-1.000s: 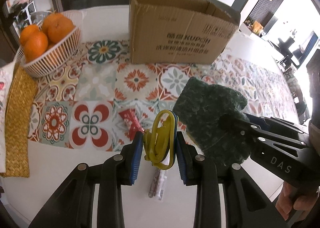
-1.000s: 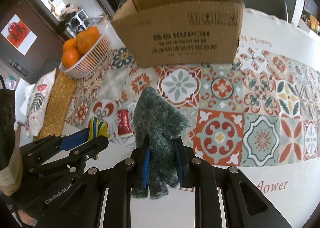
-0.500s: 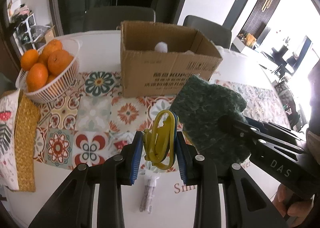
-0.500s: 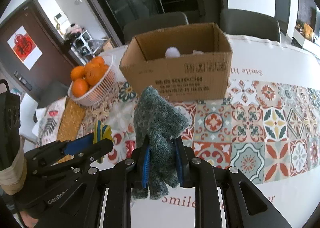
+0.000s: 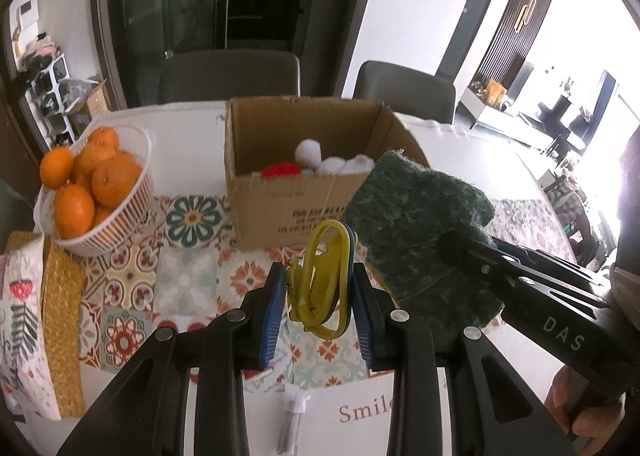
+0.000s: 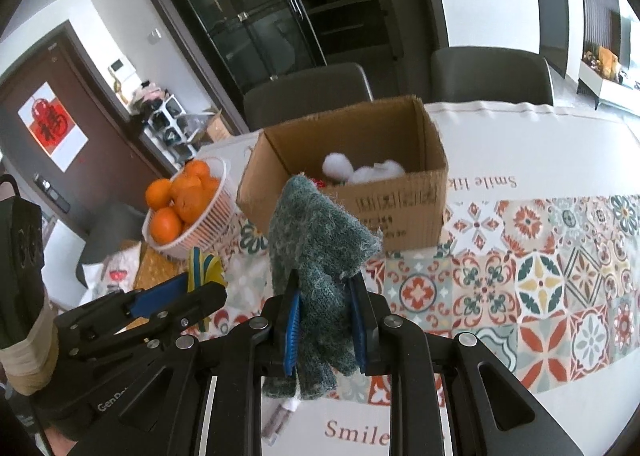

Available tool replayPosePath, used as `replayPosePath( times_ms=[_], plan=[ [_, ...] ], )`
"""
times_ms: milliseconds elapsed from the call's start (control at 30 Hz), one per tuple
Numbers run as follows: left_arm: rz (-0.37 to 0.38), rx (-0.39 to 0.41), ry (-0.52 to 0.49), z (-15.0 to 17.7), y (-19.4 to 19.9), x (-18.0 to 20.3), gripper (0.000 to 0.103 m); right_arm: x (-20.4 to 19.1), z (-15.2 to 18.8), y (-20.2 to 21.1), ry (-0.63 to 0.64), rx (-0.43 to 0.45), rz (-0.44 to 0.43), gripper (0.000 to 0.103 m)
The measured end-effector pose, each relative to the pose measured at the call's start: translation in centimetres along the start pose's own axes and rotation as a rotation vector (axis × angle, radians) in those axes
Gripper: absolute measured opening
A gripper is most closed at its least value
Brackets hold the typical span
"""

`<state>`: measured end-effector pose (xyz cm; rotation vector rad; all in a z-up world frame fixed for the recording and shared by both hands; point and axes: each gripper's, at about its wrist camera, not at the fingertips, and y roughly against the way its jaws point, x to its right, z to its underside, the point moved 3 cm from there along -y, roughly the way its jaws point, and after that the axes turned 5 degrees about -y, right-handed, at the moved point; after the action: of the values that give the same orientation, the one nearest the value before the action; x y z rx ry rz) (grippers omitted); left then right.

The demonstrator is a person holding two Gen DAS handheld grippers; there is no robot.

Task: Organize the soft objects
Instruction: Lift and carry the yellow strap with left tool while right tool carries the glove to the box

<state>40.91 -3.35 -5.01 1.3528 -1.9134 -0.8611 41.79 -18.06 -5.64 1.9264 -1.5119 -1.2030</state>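
My left gripper (image 5: 320,288) is shut on a bundle of yellow and blue rubber bands (image 5: 324,284), held above the table; it also shows in the right wrist view (image 6: 204,268). My right gripper (image 6: 326,296) is shut on a dark green knitted glove (image 6: 316,252), also seen at the right of the left wrist view (image 5: 420,228). An open cardboard box (image 5: 296,204) stands ahead with white soft balls (image 5: 308,150) and a red soft thing (image 5: 282,169) inside; the right wrist view shows the box (image 6: 400,200) too.
A white basket of oranges (image 5: 88,184) stands left of the box. A straw mat (image 5: 60,320) and a printed cloth (image 5: 20,336) lie at the left edge. A small tube (image 5: 292,420) lies on the patterned tablecloth (image 6: 540,288) below the grippers. Dark chairs (image 5: 228,76) stand behind the table.
Both grippers have risen with their loads, so the views now look down into the open box. The grips are unchanged.
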Motion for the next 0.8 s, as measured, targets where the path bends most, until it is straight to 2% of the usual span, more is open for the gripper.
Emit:
replayPosePath(
  times_ms=[400,800],
  plan=[
    [-0.012,0.043,-0.021,-4.8,0.1,0.2,0.032,-0.1,-4.6,0.8,0.003,0.067,-0.011,0.023],
    [-0.034,0.05,-0.033,-8.9,-1.9,-0.7,0.032,0.2,-9.4,-0.9,0.004,0.088,-0.026,0.023]
  ],
)
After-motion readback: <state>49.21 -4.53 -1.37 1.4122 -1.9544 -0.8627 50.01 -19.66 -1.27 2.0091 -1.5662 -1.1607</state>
